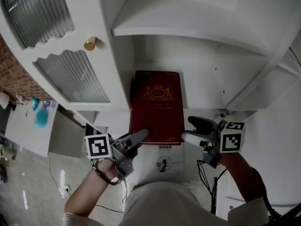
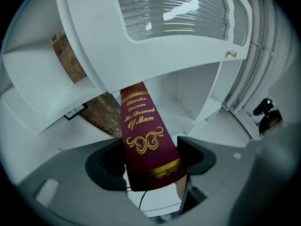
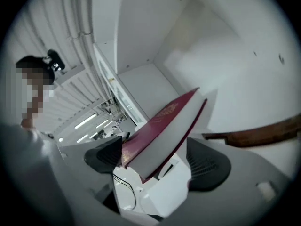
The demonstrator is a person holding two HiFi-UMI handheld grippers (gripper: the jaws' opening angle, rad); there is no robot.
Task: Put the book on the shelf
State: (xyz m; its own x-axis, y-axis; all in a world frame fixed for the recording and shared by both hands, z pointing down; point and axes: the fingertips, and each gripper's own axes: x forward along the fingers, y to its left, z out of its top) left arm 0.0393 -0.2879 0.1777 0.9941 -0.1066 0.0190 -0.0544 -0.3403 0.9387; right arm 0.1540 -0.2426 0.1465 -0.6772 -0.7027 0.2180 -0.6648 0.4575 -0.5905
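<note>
left tongs [image 1: 141, 137] are clenched on the book [image 1: 157, 105] at its lower left corner. in the head view one grey finger [image 1: 139, 135] lies on the dark red cover. in the left gripper view the two black pads [image 2: 106, 167] sit against either side of the spine end. right tongs [image 1: 187, 128] are released, spread wide just right of the book's lower right corner. in the right gripper view the book passes between the pads, close beside the left one and with a clear gap to the right one.

the book lies level, cover up, in the middle of the head view, with a gold crest on the cover. its far end reaches into the open compartment of the white shelf [image 1: 202, 79], under the upper board [image 1: 188, 20]. its near end points toward the person. whether it rests on the lower board i cannot tell. in the left gripper view the spine [image 2: 141, 135] runs up the middle of the frame. its gold print reads "charles darwin, the descent of man", with a gold scroll below.

the upper left of the head view holds a white door [image 1: 110, 55] with ribbed glass panes [image 1: 70, 74] and a brass knob [image 1: 90, 43]. just below the book's near edge shows a white printed sheet [image 1: 168, 161]. each tongs carries a marker cube, left [image 1: 98, 146] and right [image 1: 232, 137]. the forearms [image 1: 87, 192] run to the bottom of the frame. a brick wall [image 1: 14, 74] shows at the far left edge.
</note>
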